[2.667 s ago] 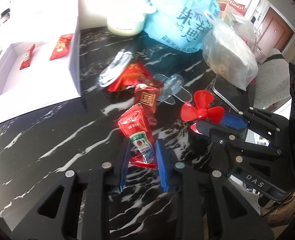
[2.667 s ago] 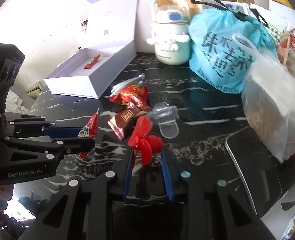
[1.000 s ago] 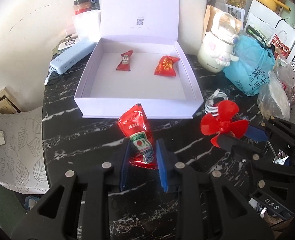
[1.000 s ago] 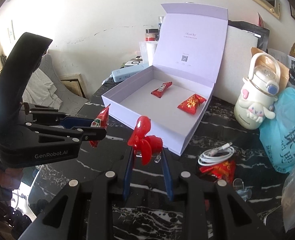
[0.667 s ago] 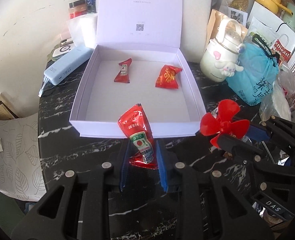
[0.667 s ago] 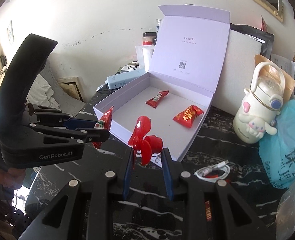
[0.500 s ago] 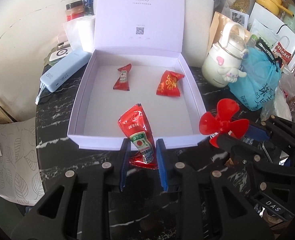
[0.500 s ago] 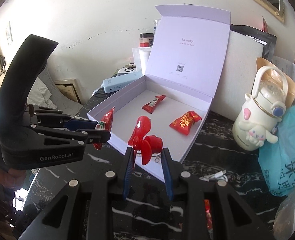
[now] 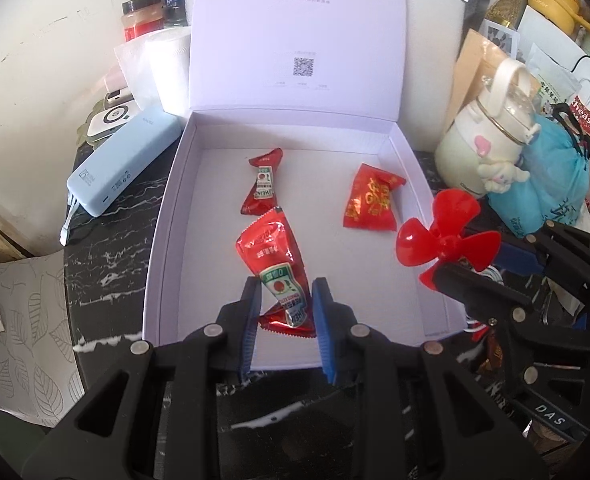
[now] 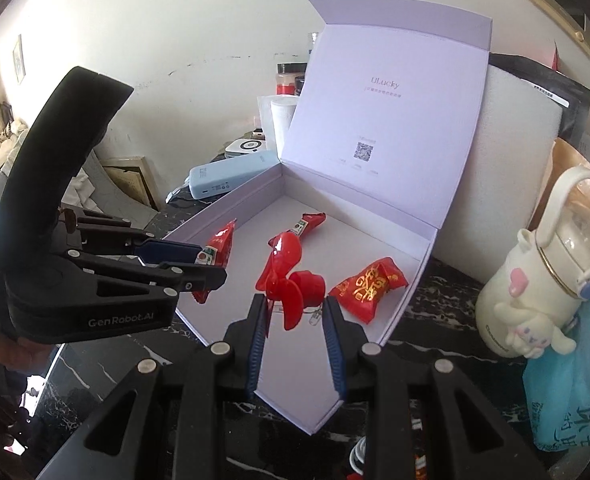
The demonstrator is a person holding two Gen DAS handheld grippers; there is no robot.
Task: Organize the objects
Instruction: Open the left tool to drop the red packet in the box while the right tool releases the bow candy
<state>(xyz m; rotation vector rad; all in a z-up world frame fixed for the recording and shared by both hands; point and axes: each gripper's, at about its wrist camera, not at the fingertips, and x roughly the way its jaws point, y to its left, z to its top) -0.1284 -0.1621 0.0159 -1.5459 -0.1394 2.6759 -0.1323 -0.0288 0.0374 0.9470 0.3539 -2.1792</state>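
Glossy foil ketchup sachet (image 9: 277, 264); matt paperboard box (image 9: 167, 216); smooth plastic propeller (image 10: 289, 280); polished marble table (image 9: 107, 216).

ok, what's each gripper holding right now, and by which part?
Left gripper: ketchup sachet, pinched at its lower end. Right gripper: red propeller, held at its hub end, blades forward.

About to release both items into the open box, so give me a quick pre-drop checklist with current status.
1. Left tongs gripping the ketchup sachet: ok.
2. Right tongs gripping the red propeller: ok.
3. Lid of the white box open and upright: ok.
4. Sachet over the box floor, inside the front wall: ok.
5. Propeller fully inside the box's right wall: cannot tell; it sits near that edge.
6. Bare floor below the sachet, apart from the small sachet and red candy: ok.
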